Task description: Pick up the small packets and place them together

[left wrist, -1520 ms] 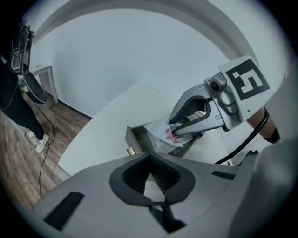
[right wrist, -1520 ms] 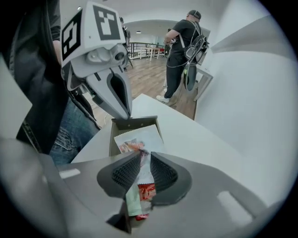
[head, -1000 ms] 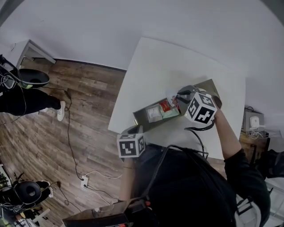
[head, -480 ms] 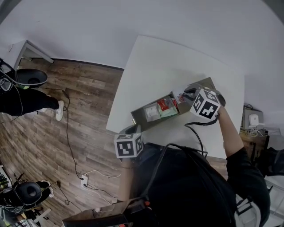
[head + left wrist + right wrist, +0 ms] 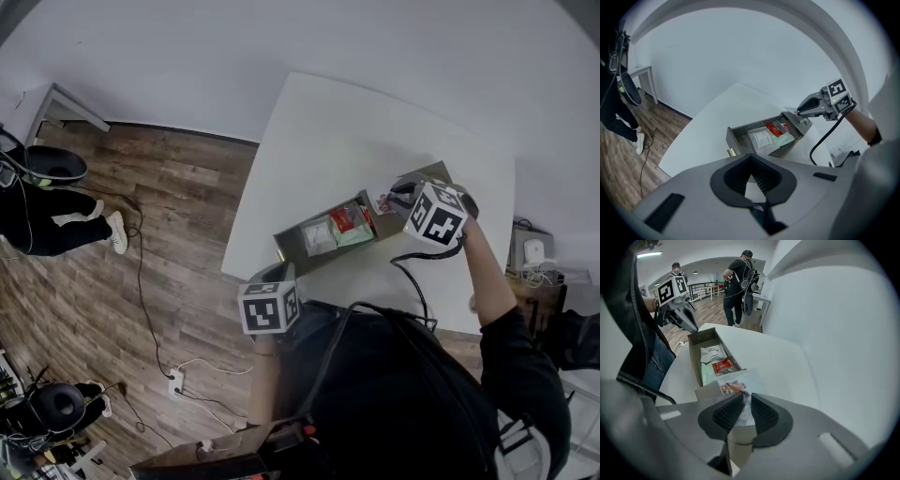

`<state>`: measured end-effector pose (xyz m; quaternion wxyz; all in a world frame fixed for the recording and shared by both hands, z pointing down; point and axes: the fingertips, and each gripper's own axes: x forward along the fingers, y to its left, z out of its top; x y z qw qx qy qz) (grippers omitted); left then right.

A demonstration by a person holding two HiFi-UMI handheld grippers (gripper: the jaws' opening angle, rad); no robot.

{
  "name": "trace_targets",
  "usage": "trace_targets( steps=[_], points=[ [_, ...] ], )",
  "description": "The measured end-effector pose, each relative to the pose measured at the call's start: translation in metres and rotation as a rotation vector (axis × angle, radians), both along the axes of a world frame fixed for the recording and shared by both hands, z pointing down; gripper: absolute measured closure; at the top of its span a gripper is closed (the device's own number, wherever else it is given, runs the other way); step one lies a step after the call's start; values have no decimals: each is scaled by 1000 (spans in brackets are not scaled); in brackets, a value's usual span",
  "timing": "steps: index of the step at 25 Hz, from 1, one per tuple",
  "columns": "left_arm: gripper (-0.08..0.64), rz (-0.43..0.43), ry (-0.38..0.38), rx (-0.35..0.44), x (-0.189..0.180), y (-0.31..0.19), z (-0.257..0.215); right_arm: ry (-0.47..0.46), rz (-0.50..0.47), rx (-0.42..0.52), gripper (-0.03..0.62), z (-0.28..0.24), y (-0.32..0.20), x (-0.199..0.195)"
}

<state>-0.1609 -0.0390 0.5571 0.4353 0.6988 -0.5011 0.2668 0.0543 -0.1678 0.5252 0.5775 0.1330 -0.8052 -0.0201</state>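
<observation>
Grey box (image 5: 298,246) sits on the white counter (image 5: 319,141), open top up. Inside it, starting at the end nearest the left gripper (image 5: 751,158): white packet (image 5: 761,138), then green packet (image 5: 785,139) w/ red packet (image 5: 779,127) right against it. All three are bunched close together in the box's open part.

Right gripper (image 5: 746,397): jaws clenched on the edge of a printed packet (image 5: 738,380), white w/ a colourful picture. This packet is at the box's opposite end from the left gripper, just beside the red packet and at the box's rim. Can't tell if its far edge touches the box or the packets below.

Left gripper: jaws pressed together, nothing btwn them. It sits near the box's other end, by the counter edge, tipped down toward the box and not touching it.

Beyond the box, wood floor (image 5: 112,281) w/ two people (image 5: 738,282) standing well away.
</observation>
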Motion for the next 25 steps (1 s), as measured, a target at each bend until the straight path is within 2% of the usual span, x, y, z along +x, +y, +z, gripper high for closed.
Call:
trace_targets(
  steps=[5, 8, 10, 13, 16, 19, 22, 25],
  points=[
    [560, 0, 2, 3, 0, 0, 0, 16, -7, -16, 522, 5, 2, 3],
    [560, 2, 2, 4, 0, 1, 0, 15, -4, -38, 463, 6, 5, 6],
    [560, 2, 3, 4, 1, 1, 1, 12, 1, -42, 447, 5, 5, 9],
    [560, 4, 5, 4, 1, 1, 1, -36, 13, -10, 446, -12, 0, 8],
    [560, 6, 6, 3, 1, 1, 0, -123, -11, 37, 446, -44, 1, -11],
    [560, 4, 10, 0, 1, 1, 1, -193, -80, 66, 446, -67, 12, -42],
    [560, 5, 11, 1, 1, 1, 0, -233, -157, 50, 446, -69, 31, -75],
    [560, 4, 11, 2, 2, 1, 0, -225, -240, 3, 446, -53, 54, -105]
  ],
)
